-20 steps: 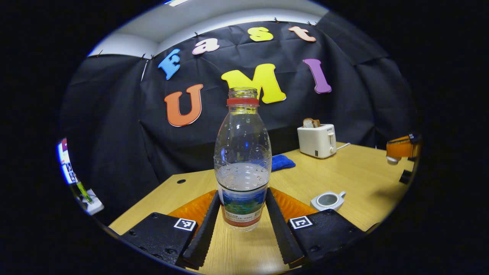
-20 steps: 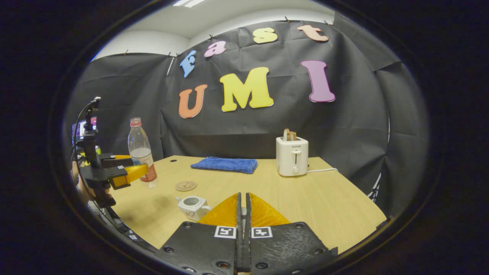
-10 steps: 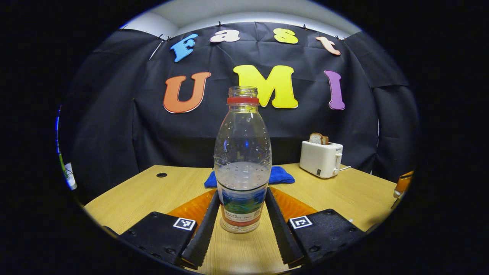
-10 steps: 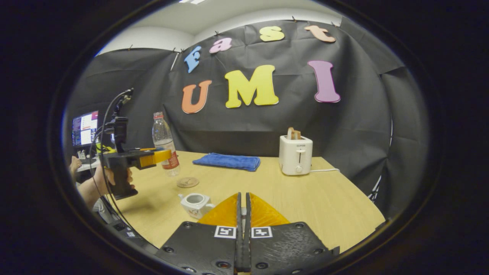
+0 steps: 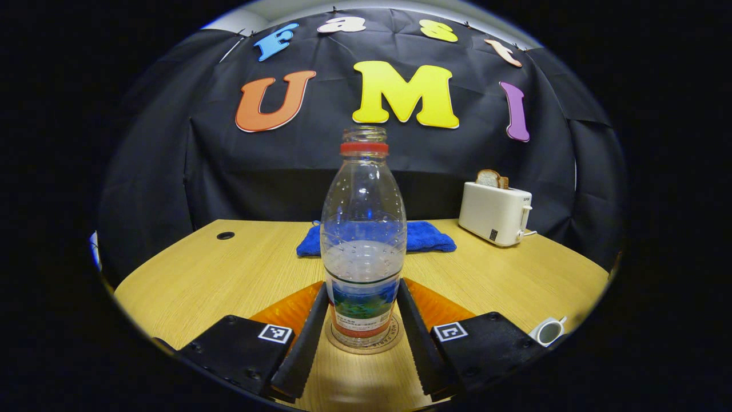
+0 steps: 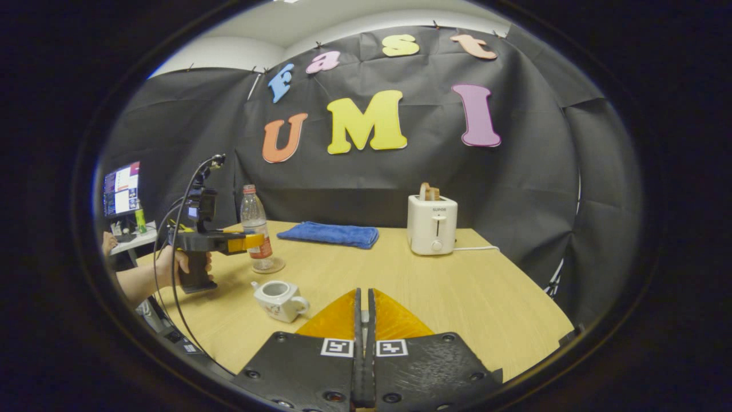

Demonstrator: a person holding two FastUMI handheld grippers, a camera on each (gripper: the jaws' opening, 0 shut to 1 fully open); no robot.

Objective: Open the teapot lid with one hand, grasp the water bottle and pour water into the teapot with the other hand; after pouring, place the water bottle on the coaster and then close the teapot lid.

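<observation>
A clear water bottle (image 5: 363, 246) with a red neck ring and no cap stands upright on the round coaster (image 5: 394, 339). My left gripper (image 5: 363, 289) is shut on the bottle's labelled lower part, one finger on each side. In the right gripper view the same bottle (image 6: 254, 220) rests on the coaster (image 6: 278, 266), with the left gripper (image 6: 251, 243) and a hand (image 6: 171, 269) beside it. The white teapot (image 6: 277, 297) sits lidless in front of the coaster; it also shows low at the right (image 5: 548, 331). My right gripper (image 6: 363, 293) is shut above the table, with a pale sliver of the lid between its fingers.
A white toaster (image 6: 432, 226) with bread in it stands at the back right, its cord trailing right. A folded blue cloth (image 6: 331, 233) lies at the back of the wooden table (image 6: 457, 297). A monitor (image 6: 120, 189) stands off the table's left side.
My left gripper has carried the bottle rightward and lowered it onto the coaster. The right gripper has stayed shut and barely moved.
</observation>
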